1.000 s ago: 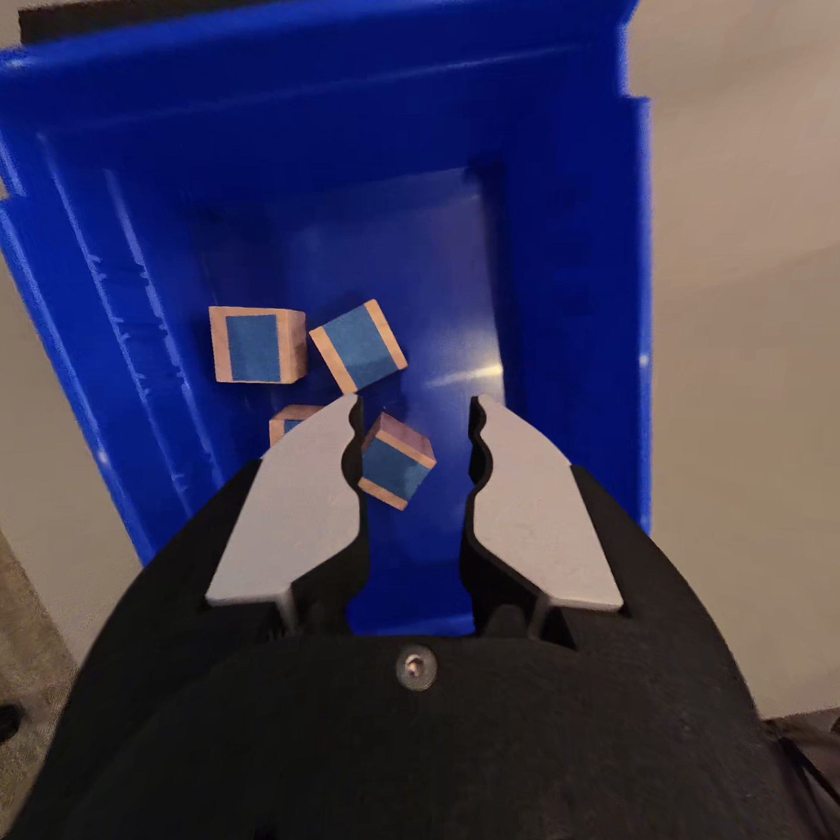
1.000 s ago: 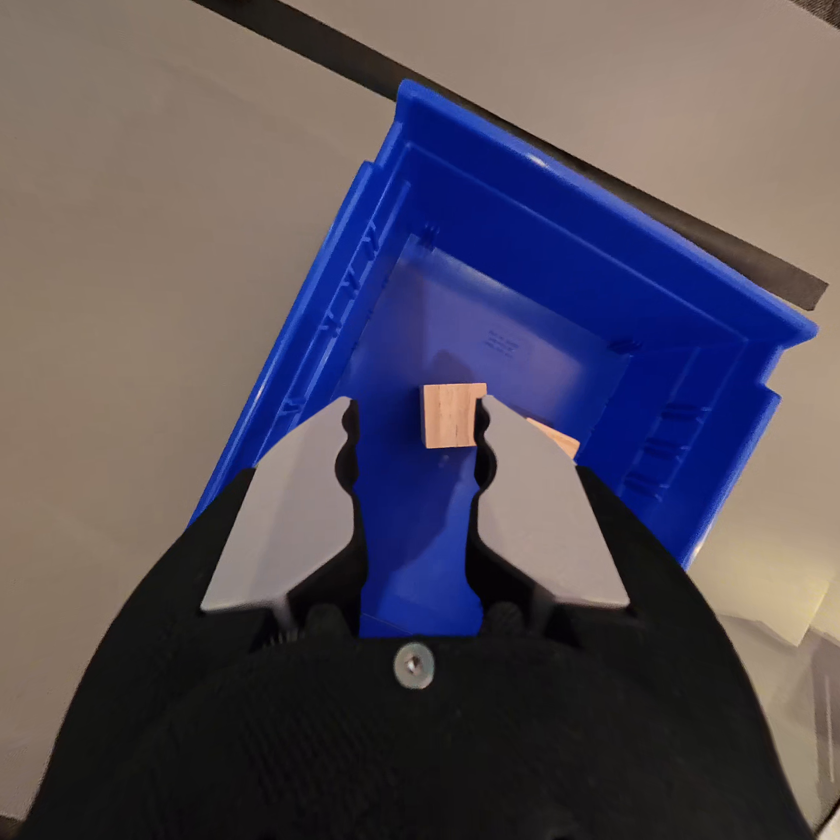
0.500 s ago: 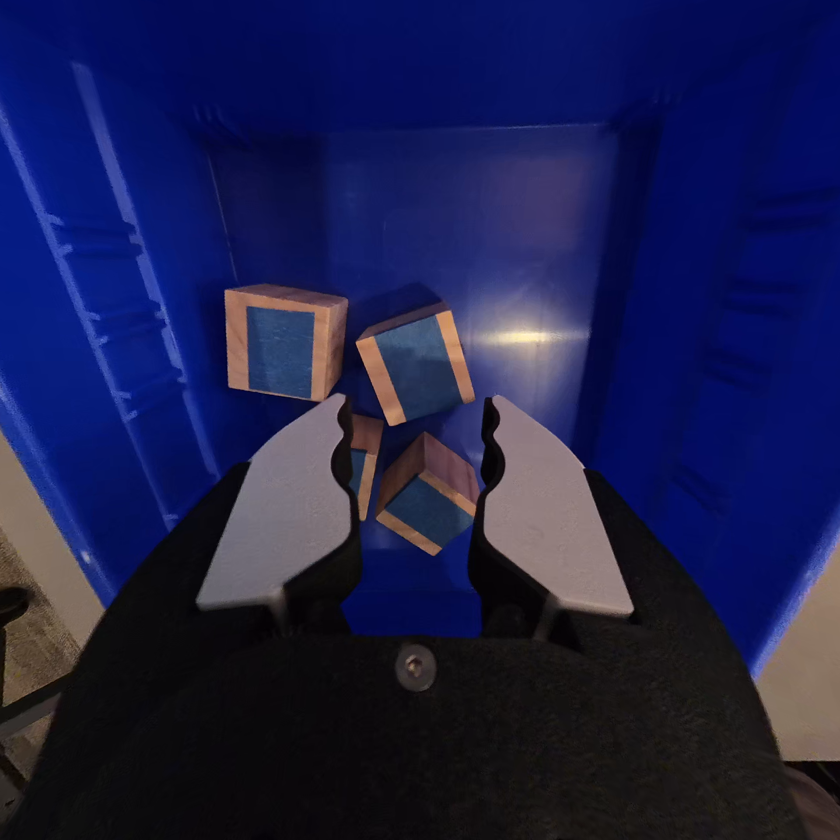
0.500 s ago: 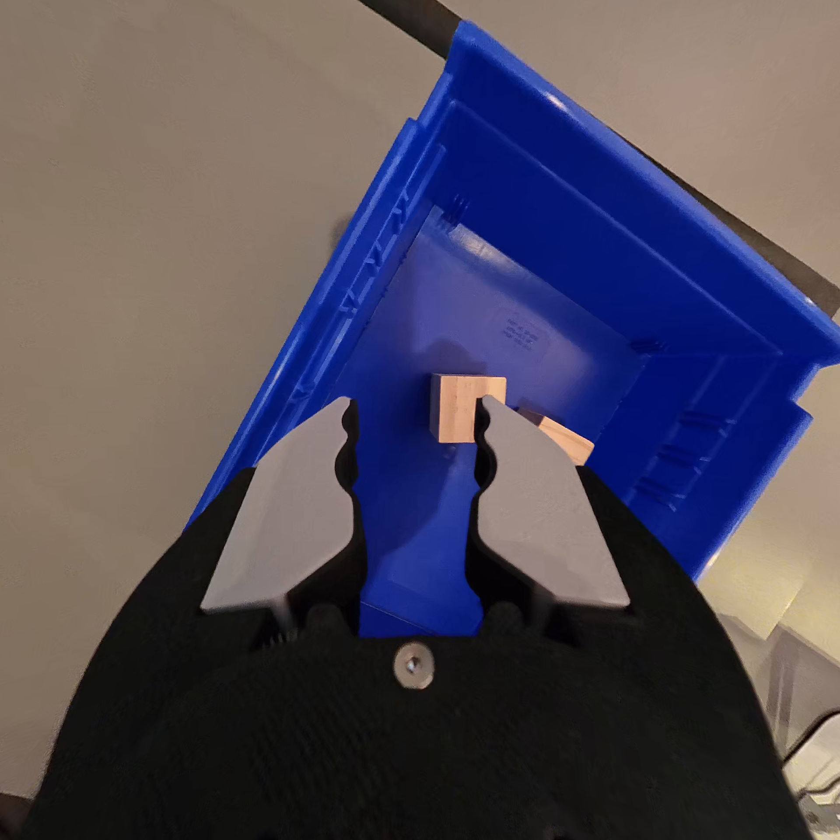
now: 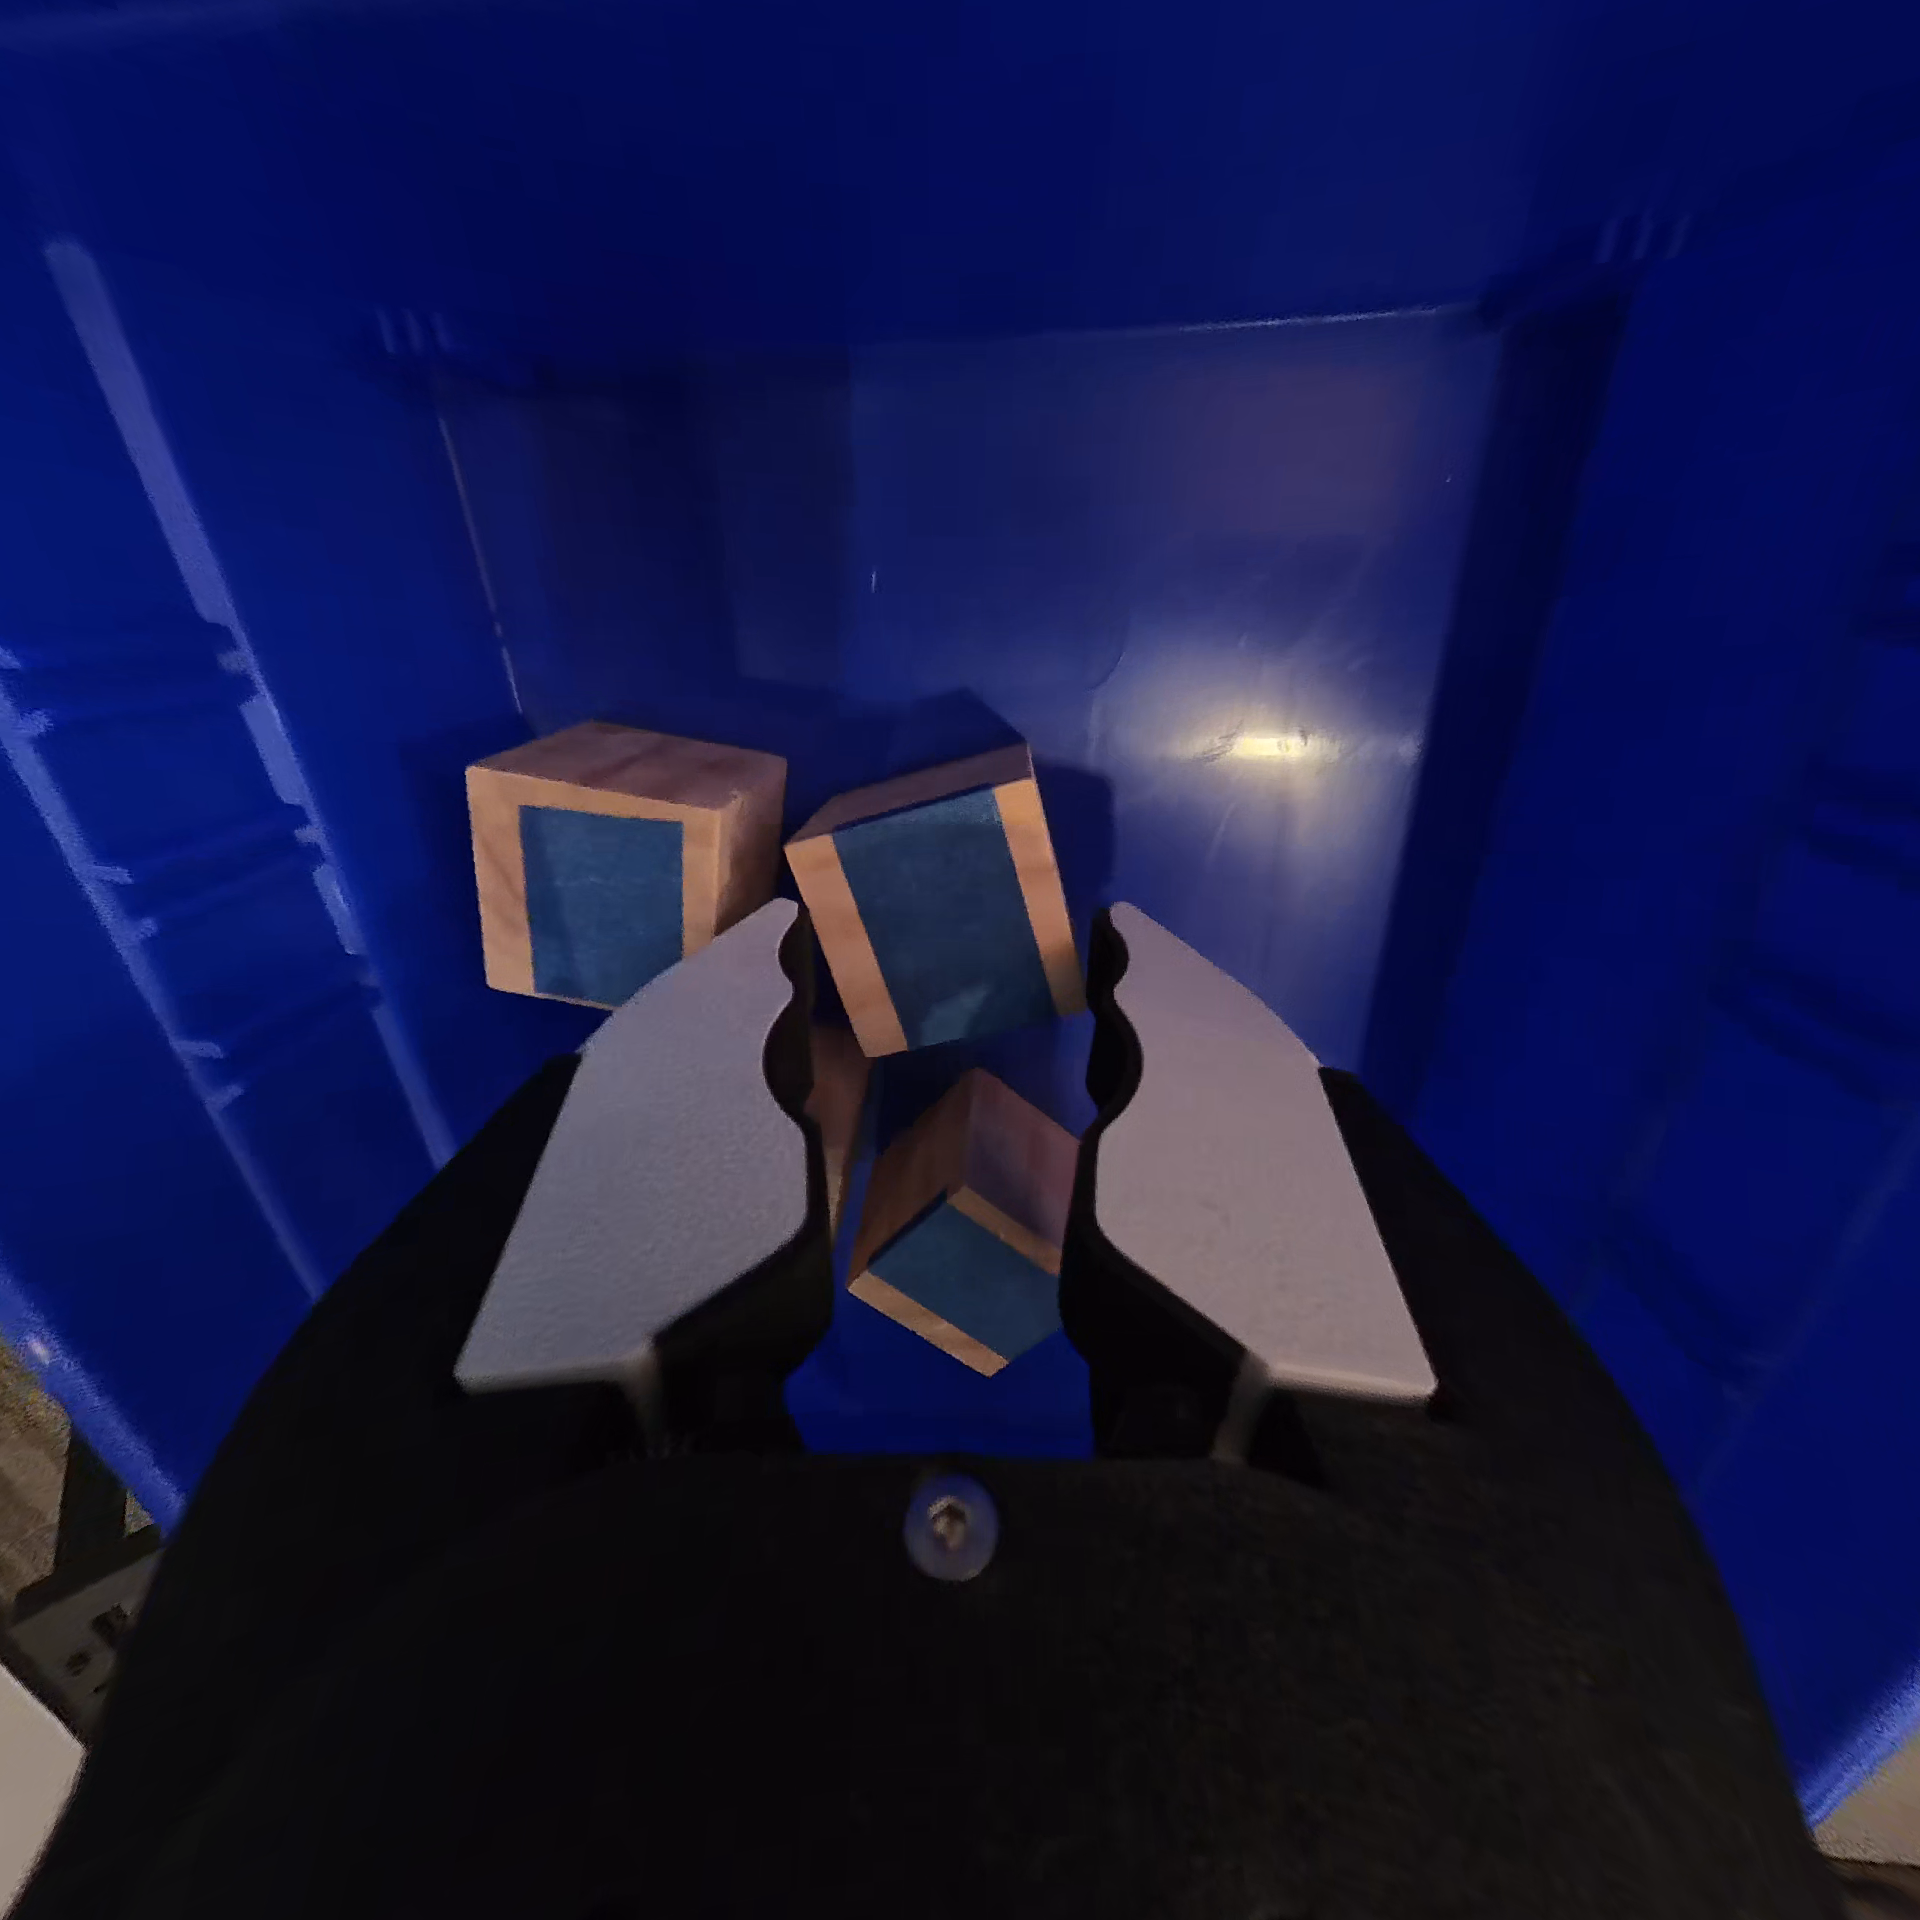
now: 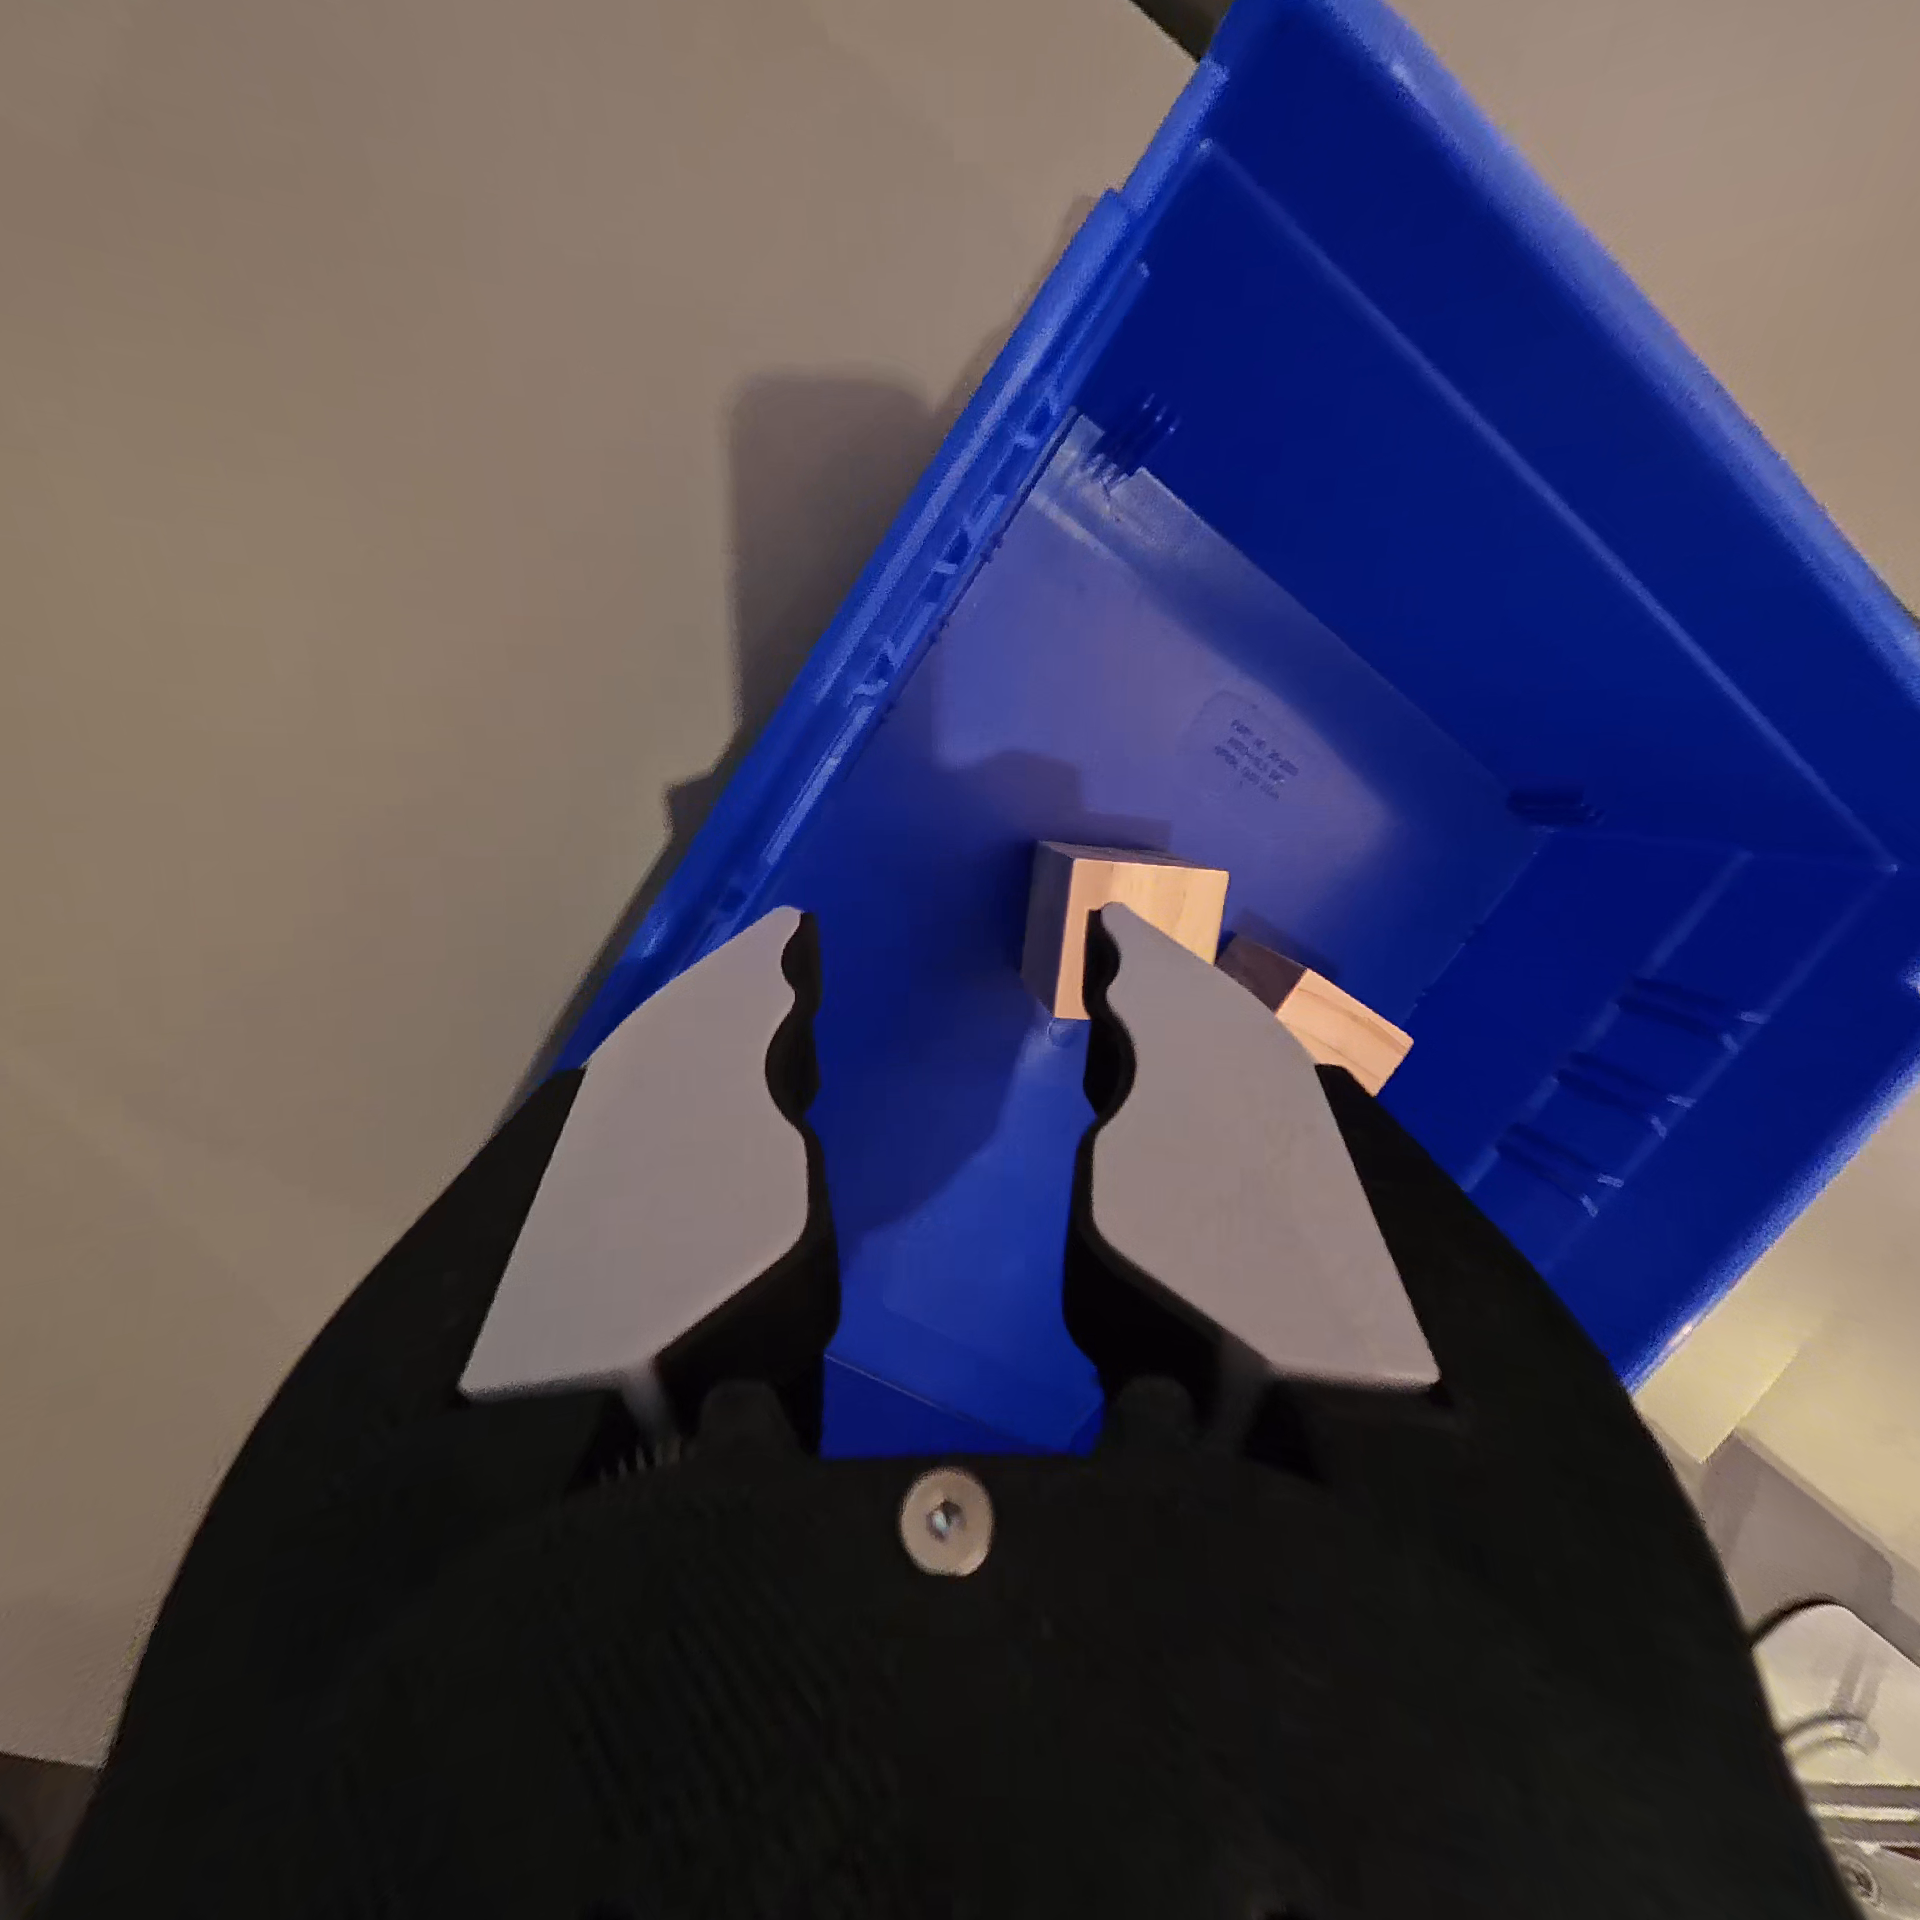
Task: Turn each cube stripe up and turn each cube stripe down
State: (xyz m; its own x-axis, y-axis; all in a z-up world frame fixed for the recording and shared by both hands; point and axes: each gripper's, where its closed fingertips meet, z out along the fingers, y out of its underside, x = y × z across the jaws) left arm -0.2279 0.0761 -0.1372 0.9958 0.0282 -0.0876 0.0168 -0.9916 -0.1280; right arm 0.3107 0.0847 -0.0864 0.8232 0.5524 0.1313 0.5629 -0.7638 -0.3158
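Note:
In the left wrist view, wooden cubes with blue tape stripes lie in a blue bin (image 5: pixel 1558 727). My left gripper (image 5: pixel 945 925) is open, low inside the bin. One cube (image 5: pixel 961 1231) sits tilted between its fingers, stripe facing me. A second cube (image 5: pixel 935 925) lies at the fingertips. A third cube (image 5: pixel 613 873) lies to the left. A fourth is mostly hidden behind the left finger. In the right wrist view, my right gripper (image 6: pixel 951 925) is open above another blue bin (image 6: pixel 1351 520). Two plain-faced cubes (image 6: pixel 1138 904), (image 6: pixel 1330 1023) lie partly behind its right finger.
The right bin rests tilted in view on a grey table (image 6: pixel 364 520). Its ribbed walls (image 6: pixel 1621 1091) close in the cubes. The left bin's ribbed wall (image 5: pixel 208 831) stands close on the left. A pale object (image 6: pixel 1725 1382) lies beyond the right bin's corner.
My left gripper has gone deeper into its bin, and the tilted cube now lies between the fingers. My right gripper has moved closer to its bin. Both stayed open.

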